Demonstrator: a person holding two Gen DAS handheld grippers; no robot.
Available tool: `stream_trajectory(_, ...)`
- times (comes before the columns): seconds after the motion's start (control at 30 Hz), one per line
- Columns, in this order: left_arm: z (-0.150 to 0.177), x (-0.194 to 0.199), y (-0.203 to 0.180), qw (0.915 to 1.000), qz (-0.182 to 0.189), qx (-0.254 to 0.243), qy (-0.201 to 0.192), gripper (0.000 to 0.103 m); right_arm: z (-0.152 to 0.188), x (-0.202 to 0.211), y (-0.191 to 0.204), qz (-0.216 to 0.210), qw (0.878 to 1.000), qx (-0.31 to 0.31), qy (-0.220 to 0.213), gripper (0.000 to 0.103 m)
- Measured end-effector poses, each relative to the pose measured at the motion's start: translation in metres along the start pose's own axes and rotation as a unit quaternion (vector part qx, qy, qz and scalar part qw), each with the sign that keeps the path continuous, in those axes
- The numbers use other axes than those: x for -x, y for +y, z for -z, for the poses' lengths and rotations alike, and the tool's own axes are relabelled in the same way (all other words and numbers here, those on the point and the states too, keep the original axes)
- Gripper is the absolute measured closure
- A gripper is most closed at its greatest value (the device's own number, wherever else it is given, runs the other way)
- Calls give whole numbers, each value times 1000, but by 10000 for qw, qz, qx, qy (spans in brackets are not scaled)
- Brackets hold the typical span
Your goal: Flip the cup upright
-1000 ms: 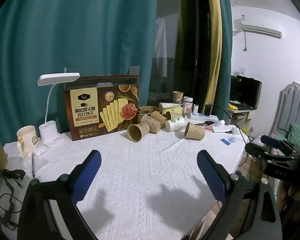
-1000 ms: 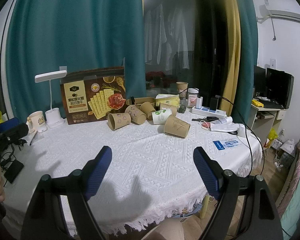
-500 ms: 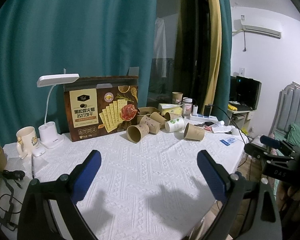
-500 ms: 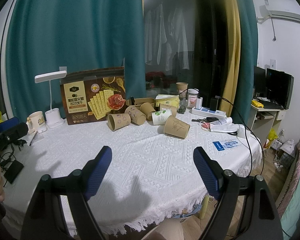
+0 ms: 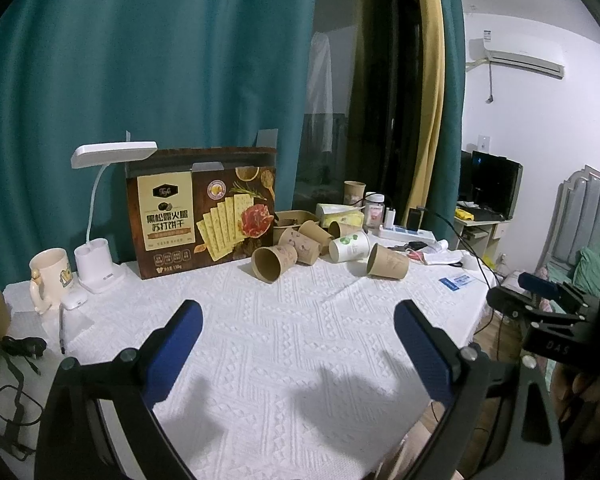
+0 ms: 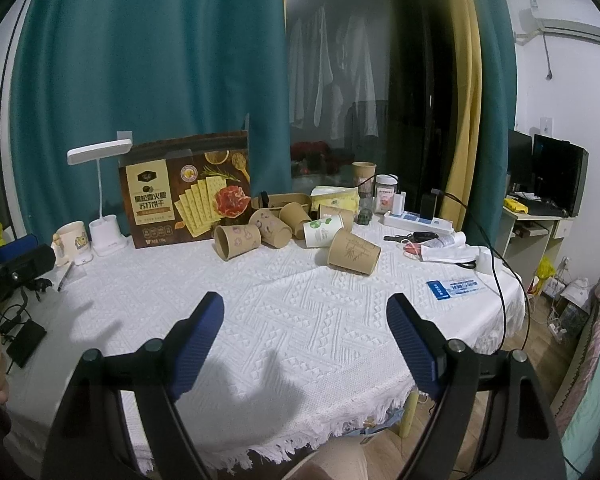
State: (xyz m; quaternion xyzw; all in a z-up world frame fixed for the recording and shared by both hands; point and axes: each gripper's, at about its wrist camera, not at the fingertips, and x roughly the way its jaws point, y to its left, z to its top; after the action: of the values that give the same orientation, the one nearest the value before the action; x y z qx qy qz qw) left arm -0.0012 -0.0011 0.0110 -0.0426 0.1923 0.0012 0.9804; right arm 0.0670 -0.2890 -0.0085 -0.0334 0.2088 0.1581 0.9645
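Several paper cups lie on their sides at the far part of the white tablecloth (image 5: 284, 344). The nearest brown cup (image 6: 353, 257) rests alone to the right; the same cup (image 5: 387, 267) shows in the left wrist view. Another brown cup (image 5: 274, 263) lies with its mouth toward me, beside a white cup with a green print (image 5: 349, 246). My left gripper (image 5: 298, 316) is open over bare cloth, well short of the cups. My right gripper (image 6: 305, 312) is open too, with nothing between its blue pads.
A cracker box (image 5: 206, 216) stands behind the cups, with a white desk lamp (image 5: 100, 248) and a mug (image 5: 50, 280) to its left. A power strip (image 6: 416, 222), papers and a blue card (image 6: 454, 289) lie at the right. Cables hang off the table's left edge.
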Motion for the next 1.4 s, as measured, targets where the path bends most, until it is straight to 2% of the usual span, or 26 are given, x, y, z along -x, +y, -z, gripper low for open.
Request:
stream_trajectory(0.13,1,-7,-1,10000,5,11,79,6,2,-8,-3,2,10000,-21,57,21)
stream_trajectory(0.3,1,-30,1,9993,35,36,363,6,2,-27,-11,38,9998,-68,207,21)
stream_trajectory(0.5,-9,-87,3,9971,125,4,753,6,-7,-69,-32,156,9990,-112,408,21)
stream_trajectory(0.57,-14,-116,2,9952,215,-40,958,6,-12,-88,-40,168,9987,-105,460,21)
stream_trajectory(0.63,-20,-146,4,9927,485,161,1094,6,-16,-110,-52,92,9986,-158,495,21)
stream_trajectory(0.9,-57,-272,-16,9834,779,206,1628,6,-47,-223,-115,61,9949,-262,973,21)
stream_trajectory(1.0,-74,-333,-25,9785,844,214,1872,6,-61,-260,-140,28,9924,-413,1159,21)
stream_trajectory(1.13,-96,-410,-26,9696,804,530,2250,6,-74,-282,-155,36,9913,-441,1235,21)
stream_trajectory(1.3,-112,-479,-23,9603,698,770,2589,7,-83,-299,-161,20,9921,-356,1205,21)
stream_trajectory(1.4,-115,-512,-24,9551,681,845,2757,14,-83,-307,-164,6,9918,-387,1218,21)
